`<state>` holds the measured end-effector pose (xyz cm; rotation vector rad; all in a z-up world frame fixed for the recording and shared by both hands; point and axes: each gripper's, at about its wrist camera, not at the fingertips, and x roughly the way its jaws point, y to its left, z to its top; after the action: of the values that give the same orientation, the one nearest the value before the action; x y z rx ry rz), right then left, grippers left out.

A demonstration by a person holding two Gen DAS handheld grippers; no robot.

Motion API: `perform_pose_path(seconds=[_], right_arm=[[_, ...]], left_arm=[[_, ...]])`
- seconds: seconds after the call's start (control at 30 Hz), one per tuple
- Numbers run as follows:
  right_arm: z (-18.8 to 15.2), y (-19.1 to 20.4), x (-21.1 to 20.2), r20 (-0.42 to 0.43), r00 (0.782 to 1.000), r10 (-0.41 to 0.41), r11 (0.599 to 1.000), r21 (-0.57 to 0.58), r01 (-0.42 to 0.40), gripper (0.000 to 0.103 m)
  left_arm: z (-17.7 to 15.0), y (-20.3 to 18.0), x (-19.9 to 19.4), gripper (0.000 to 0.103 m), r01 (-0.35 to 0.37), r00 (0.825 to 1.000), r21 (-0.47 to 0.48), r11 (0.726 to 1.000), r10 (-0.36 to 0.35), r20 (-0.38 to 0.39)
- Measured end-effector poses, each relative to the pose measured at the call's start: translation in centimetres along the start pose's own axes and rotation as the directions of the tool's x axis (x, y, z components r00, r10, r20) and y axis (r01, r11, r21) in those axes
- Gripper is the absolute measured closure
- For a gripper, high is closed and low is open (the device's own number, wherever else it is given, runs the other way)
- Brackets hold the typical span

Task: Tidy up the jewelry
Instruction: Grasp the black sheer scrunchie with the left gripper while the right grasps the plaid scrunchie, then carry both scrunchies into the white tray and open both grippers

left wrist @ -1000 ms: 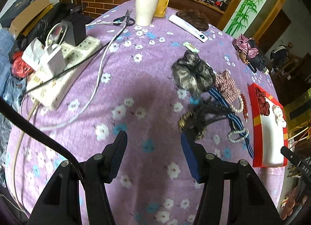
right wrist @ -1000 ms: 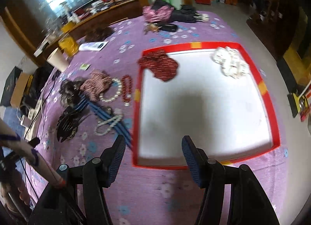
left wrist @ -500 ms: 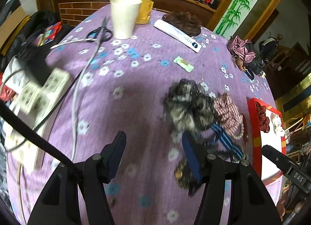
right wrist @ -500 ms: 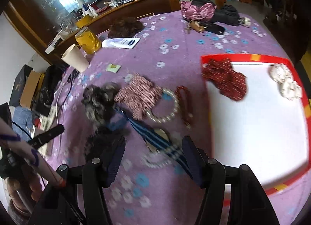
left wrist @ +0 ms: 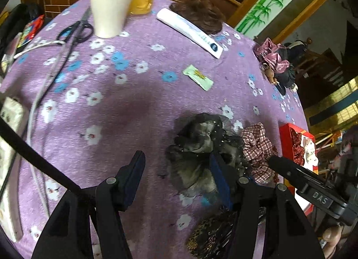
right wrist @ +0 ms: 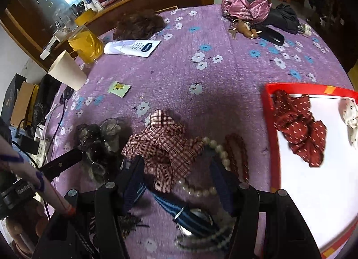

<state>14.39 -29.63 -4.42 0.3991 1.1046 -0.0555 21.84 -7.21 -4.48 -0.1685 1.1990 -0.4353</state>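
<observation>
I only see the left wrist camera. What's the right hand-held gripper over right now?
Observer: The right hand-held gripper is open, with a finger on either side of the plaid scrunchie.
Operator: Any beads near it?
Observer: Yes. A pearl bracelet and a red bead bracelet lie between that scrunchie and the tray.
Operator: Is there room in the tray?
Observer: Most of its white floor shows bare. A red scrunchie sits at its far left corner.
</observation>
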Motion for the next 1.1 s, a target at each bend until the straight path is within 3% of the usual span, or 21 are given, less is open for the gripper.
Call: perform_pose_path(seconds=[0.07, 0.1, 0.13, 0.17, 0.2, 0.23, 0.27, 0.4, 0.7, 0.87, 1.1], right_arm=[[0.2, 0.5, 0.6, -0.012, 1.000, -0.003, 1.000, -0.023, 0.002, 0.038], [0.2, 0.8, 0.8, -0.013, 1.000, -0.009, 0.999, -0.040, 0.009, 0.040], [0.2, 1.1, 1.0, -0.015, 1.000, -0.017, 0.998, -0.059, 0.016, 0.047], [0.2, 1.4, 1.2, -0.019, 1.000, -0.022, 0.997, -0.072, 0.020, 0.061], [0.2, 1.6, 1.4, -0.026, 0.999, -0.024, 0.996, -0.086, 0.022, 0.068], [0.1, 1.8, 1.5, -0.032, 0.999, -0.026, 0.995, -0.098, 0.022, 0.082], [0.1, 2.0, 1.5, -0.031, 0.999, -0.028, 0.994, -0.107, 0.024, 0.092], [-0.2, 2.6, -0.1, 0.003, 1.000, -0.003, 0.992, -0.123, 0.003, 0.098], [-1.7, 2.9, -5.0, 0.056, 0.995, 0.089, 0.991, -0.108, -0.082, 0.100], [-3.7, 3.1, -7.7, 0.066, 0.989, 0.129, 0.985, -0.127, -0.120, 0.100], [-7.5, 2.2, -12.4, 0.086, 0.977, 0.194, 0.973, -0.145, -0.181, 0.100]], left_arm=[[-0.1, -0.3, 0.6, 0.050, 0.000, 1.000, 0.013, 1.000, 0.000, -0.017], [-0.1, -0.4, 0.7, 0.067, 0.003, 1.000, 0.017, 1.000, -0.003, -0.018], [-0.2, -0.6, 1.0, 0.078, 0.007, 1.000, 0.023, 1.000, -0.006, -0.030], [-0.2, -0.7, 1.2, 0.092, 0.010, 0.999, 0.027, 1.000, -0.009, -0.046], [-0.3, -0.9, 1.4, 0.096, 0.016, 0.998, 0.030, 0.999, -0.014, -0.056], [-0.4, -1.0, 1.2, 0.098, 0.014, 0.999, 0.033, 0.999, -0.012, -0.052], [-0.4, -1.1, 1.0, 0.099, 0.008, 0.999, 0.038, 0.999, -0.006, -0.048], [-0.7, -1.6, -1.5, 0.100, 0.006, 1.000, 0.041, 0.999, -0.006, -0.010], [-3.2, -1.7, -9.4, 0.100, 0.050, 0.994, -0.008, 0.999, -0.049, 0.101], [-6.1, -2.2, -13.6, 0.100, -0.014, 0.984, -0.017, 1.000, 0.017, 0.175], [-10.4, -3.3, -18.1, 0.100, -0.034, 0.970, -0.064, 0.997, 0.049, 0.238]])
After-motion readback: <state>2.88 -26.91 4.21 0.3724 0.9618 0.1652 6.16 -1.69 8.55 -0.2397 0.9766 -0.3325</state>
